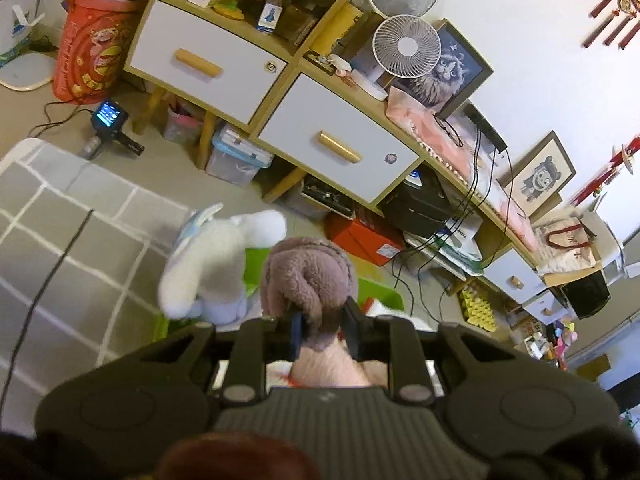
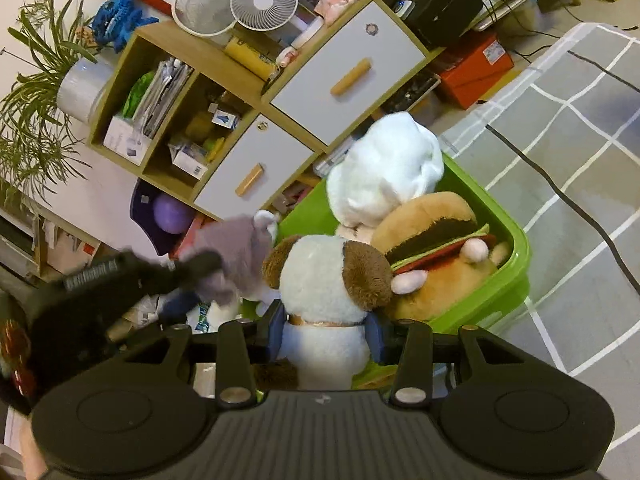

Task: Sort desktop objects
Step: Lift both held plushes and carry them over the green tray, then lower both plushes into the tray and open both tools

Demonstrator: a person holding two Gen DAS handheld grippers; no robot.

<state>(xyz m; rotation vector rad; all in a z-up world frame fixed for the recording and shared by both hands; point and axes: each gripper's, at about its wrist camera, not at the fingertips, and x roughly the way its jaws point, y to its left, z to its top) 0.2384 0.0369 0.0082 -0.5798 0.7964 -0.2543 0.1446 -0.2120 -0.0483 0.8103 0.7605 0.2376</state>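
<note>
Between the blue pads of the left gripper [image 1: 323,326] a mauve plush toy [image 1: 310,280] is clamped, its long axis running away from the camera along the fingers and its rounded head pointed toward the cabinet [image 1: 276,96]. From the right wrist view, that toy [image 2: 236,256] is seen blurred at the left, just beside the green bin [image 2: 516,276]; whether it touches the rim cannot be told. Further right, a brown-eared white dog plush [image 2: 332,280] is gripped at the neck by the right gripper [image 2: 326,330], upright, head away from the camera. Inside the bin, a white plush [image 2: 384,176] and a hamburger plush [image 2: 436,248] are packed together.
</note>
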